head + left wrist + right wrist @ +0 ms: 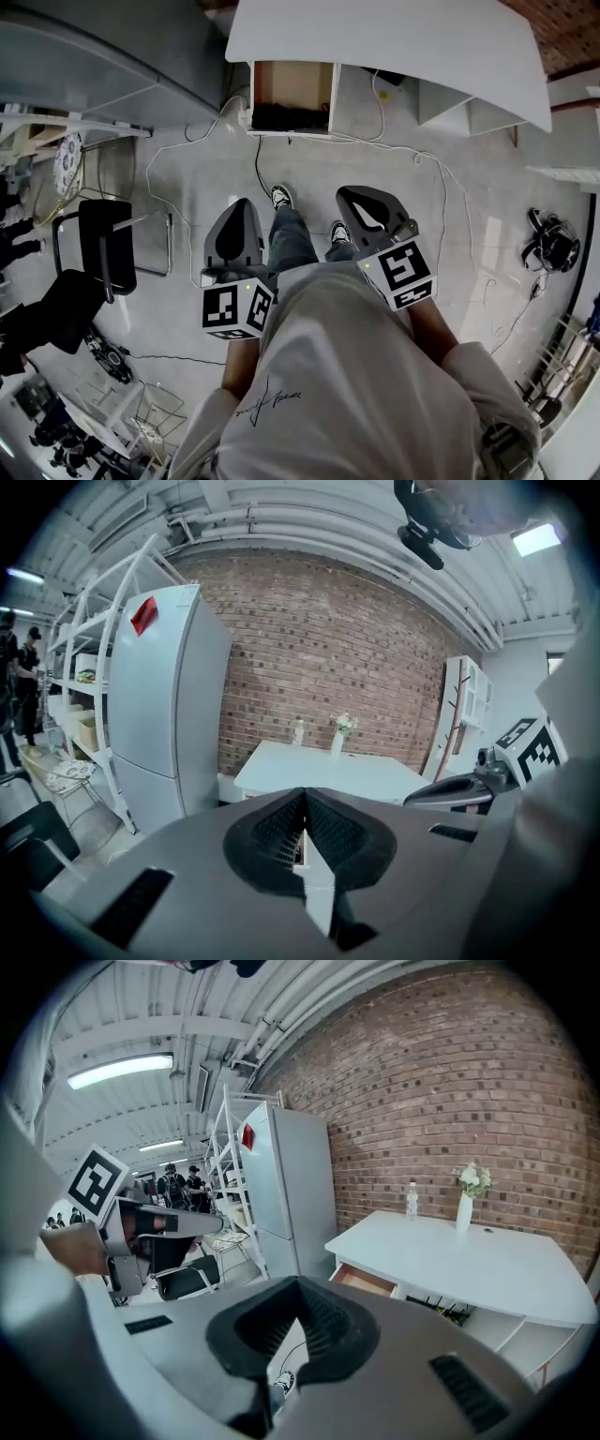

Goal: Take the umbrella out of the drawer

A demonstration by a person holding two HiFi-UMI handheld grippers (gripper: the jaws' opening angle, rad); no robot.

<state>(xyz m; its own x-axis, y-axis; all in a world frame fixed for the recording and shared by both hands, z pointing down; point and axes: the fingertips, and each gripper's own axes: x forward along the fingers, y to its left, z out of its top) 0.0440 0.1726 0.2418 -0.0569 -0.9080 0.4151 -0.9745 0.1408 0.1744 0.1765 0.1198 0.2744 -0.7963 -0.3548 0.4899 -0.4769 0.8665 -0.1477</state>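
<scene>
An open wooden drawer (292,92) sticks out from under the white table (394,47), ahead of the person's feet. A dark bundle (286,118) that looks like the folded umbrella lies at its near end. My left gripper (239,214) and right gripper (364,202) are held side by side at waist height, well short of the drawer. Both are shut with nothing between the jaws. The left gripper view has the closed left gripper (305,803) pointing at the table (328,771). In the right gripper view the closed right gripper (298,1293) sits below the open drawer (366,1281).
A tall white fridge (164,714) stands left of the table, with metal shelving beside it. A black chair (108,246) is on the left. Cables (412,155) trail over the floor near the table. A vase (466,1206) and a bottle (411,1199) stand on the tabletop.
</scene>
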